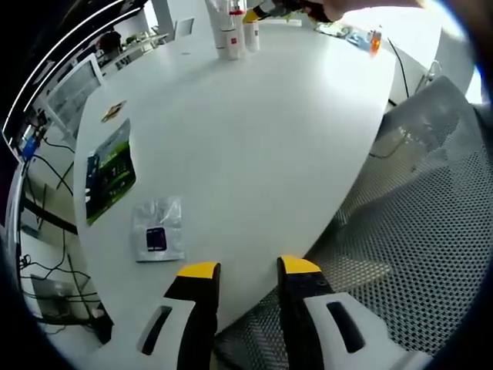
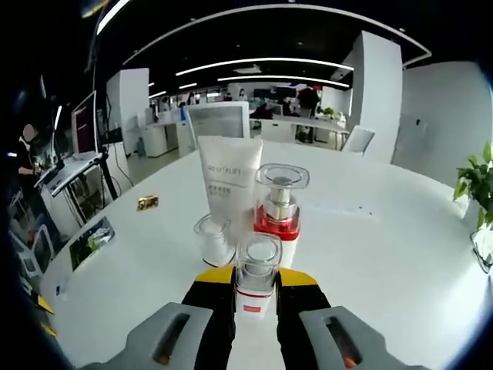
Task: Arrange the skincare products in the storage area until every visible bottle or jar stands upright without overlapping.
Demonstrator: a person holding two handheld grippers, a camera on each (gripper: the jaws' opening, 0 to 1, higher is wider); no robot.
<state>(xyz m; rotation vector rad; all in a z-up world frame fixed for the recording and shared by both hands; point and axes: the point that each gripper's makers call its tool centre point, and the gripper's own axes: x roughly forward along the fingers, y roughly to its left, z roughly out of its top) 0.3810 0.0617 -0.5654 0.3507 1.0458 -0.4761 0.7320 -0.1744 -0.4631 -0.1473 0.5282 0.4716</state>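
R gripper [image 2: 255, 279] clamps my small clear-capped bottle [image 2: 258, 271] upright, to set it w/o overlap just short of tube [image 2: 228, 185] & red-collared bottle [image 2: 280, 202]. L gripper [image 1: 248, 269] parted, empty, idle at tabletop [image 1: 254, 146] edge.

The left gripper [image 1: 249, 270] was held with its yellow-tipped fingers [image 1: 199, 271] apart and nothing between them. The right gripper [image 2: 255, 277] was held level, its fingers [image 2: 215, 276] closed against the sides of a bottle [image 2: 257, 281]. The right gripper was also seen at the top of the left gripper view.
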